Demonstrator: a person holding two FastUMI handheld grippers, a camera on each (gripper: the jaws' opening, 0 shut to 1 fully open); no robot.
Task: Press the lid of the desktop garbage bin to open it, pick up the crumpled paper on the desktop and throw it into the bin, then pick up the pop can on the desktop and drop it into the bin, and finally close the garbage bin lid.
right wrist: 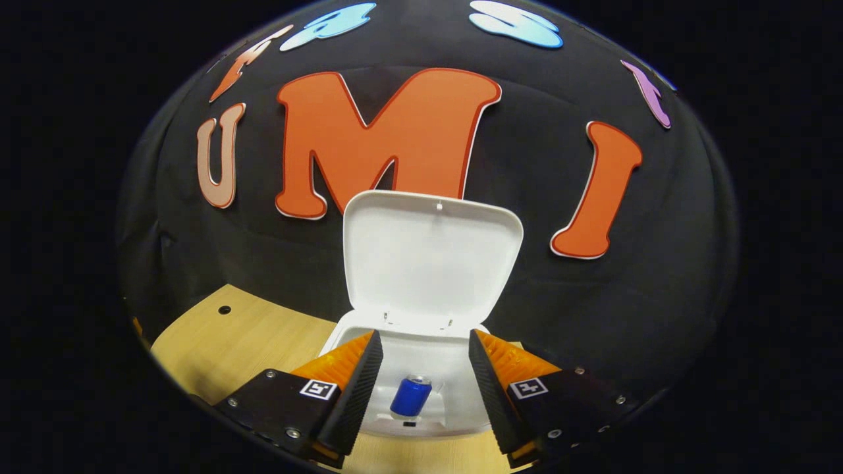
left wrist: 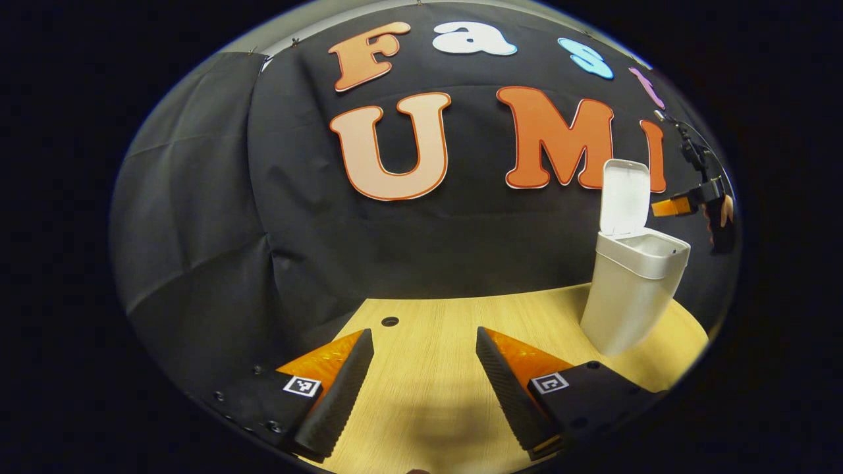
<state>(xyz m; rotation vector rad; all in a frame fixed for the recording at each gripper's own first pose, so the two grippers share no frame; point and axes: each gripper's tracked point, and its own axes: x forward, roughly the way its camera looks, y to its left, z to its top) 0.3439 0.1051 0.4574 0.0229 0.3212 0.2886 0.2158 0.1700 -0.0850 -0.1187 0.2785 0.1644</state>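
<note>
While poised above the open garbage bin [right wrist: 421, 368], right gripper [right wrist: 421, 359] spread wide with nothing between the fingers, the bin's mouth directly below and between them. Blue pop can [right wrist: 411, 396] down inside the bin, lying tilted, silver top toward the hinge side, apart from both fingers. White lid [right wrist: 431, 253] standing upright behind the opening, hinged at the far edge, inner face toward the camera. Crumpled paper not made out inside the bin from this angle. Strip of pale wooden counter [right wrist: 217, 342] to the left of the bin, with a small round hole [right wrist: 224, 309] near its back edge. From the left gripper view: left gripper [left wrist: 425, 359] low over the counter [left wrist: 428, 368], likewise wide apart and holding nothing, a soft shadow on the wood between its fingers. Same bin [left wrist: 625, 289] well off to the right on the counter, looking tilted under the fisheye, lid [left wrist: 624, 196] raised. Other gripper [left wrist: 675, 207] hanging just above and beside the raised lid at the far right, with a hand [left wrist: 724, 214] behind it gripping the handle. Small round hole [left wrist: 390, 322] in the counter just ahead of the left gripper, near the back edge.
</note>
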